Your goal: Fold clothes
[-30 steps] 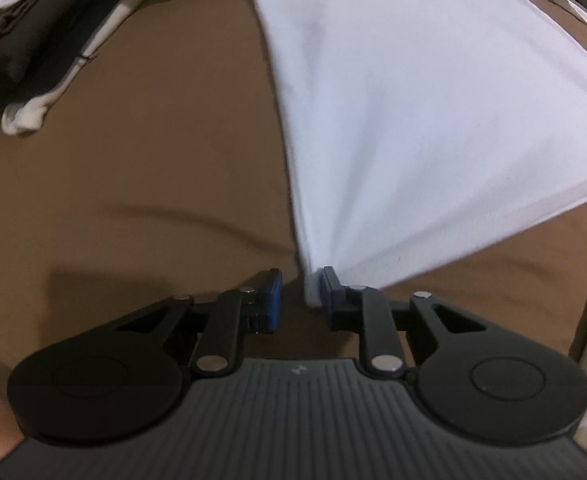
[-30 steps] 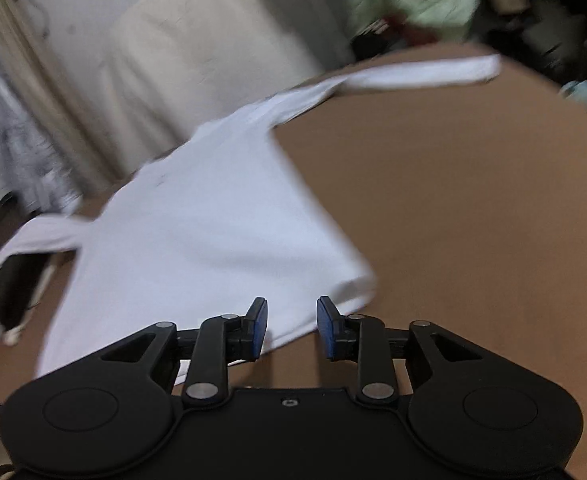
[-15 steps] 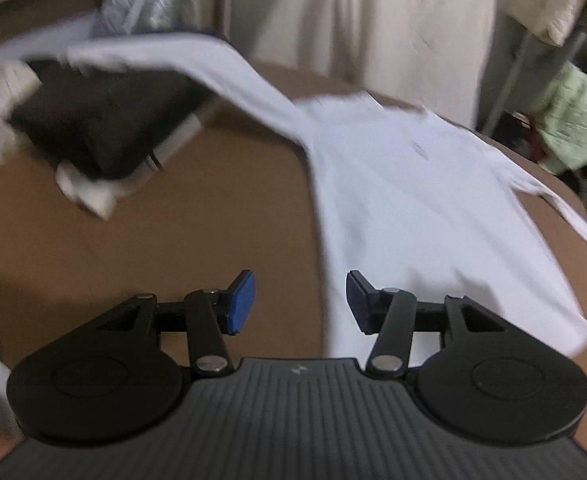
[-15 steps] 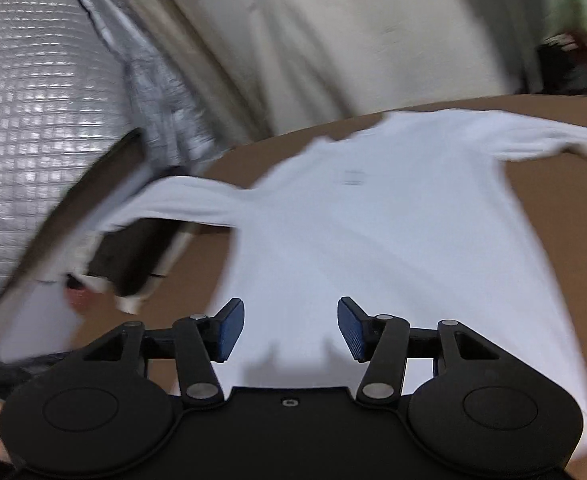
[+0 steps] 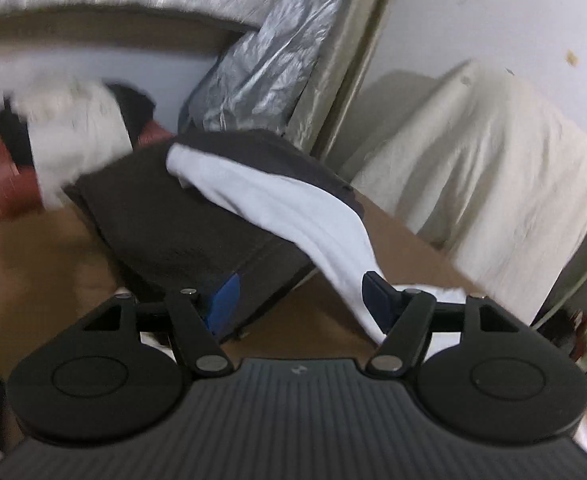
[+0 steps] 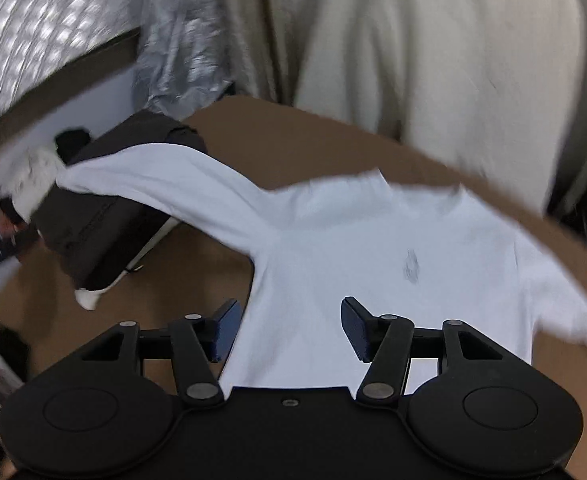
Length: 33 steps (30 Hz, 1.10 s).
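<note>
We are holding our left gripper (image 5: 299,296) and right gripper (image 6: 291,326) above a brown table (image 6: 293,136), both with jaws spread wide and gripping nothing. A white long-sleeved shirt (image 6: 373,252) is lying spread flat on the table under our right gripper. Its one sleeve (image 5: 277,208) is draping up over a dark folded garment (image 5: 165,224) in front of our left gripper.

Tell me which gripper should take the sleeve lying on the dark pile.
Probably left. The left gripper is open with the sleeve just ahead of it on the dark pile. The right gripper is open over the shirt body.
</note>
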Tool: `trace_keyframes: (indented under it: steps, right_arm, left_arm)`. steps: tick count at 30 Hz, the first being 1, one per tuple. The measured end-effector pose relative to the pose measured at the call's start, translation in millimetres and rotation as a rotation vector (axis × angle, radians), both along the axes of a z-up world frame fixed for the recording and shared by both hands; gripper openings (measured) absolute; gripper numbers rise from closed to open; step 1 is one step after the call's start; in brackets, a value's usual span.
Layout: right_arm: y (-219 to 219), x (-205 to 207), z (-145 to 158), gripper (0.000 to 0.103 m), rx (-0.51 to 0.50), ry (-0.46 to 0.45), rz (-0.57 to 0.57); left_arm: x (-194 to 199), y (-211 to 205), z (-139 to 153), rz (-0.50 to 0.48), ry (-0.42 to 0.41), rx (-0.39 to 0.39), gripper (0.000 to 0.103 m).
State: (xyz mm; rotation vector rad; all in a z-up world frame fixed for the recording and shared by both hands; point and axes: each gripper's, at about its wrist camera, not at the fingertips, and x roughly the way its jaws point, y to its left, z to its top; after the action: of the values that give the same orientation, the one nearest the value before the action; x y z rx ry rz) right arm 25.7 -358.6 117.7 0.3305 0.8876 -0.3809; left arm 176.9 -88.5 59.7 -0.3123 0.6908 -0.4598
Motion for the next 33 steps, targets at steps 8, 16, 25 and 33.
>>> trace_keyframes:
  steps: [8,16,25,33]
  right_arm:
    - [-38,64,-75,0.061,0.02,-0.034,-0.013]
    - [-83,76,-143,0.058,0.023,-0.017,0.04]
    - [-128,101,-177,0.058,0.051,0.035,0.087]
    - [-121,173,-230,0.058,0.109,-0.007,0.123]
  left_arm:
    - [56,-29,-50,0.121,-0.032,-0.038,0.068]
    - [123,-27,-71,0.167,-0.002,-0.042,0.092]
    - [176,-65,-118,0.098,0.112,0.044,0.101]
    - [158,-70,-124,-0.041,-0.163,-0.034,0.006]
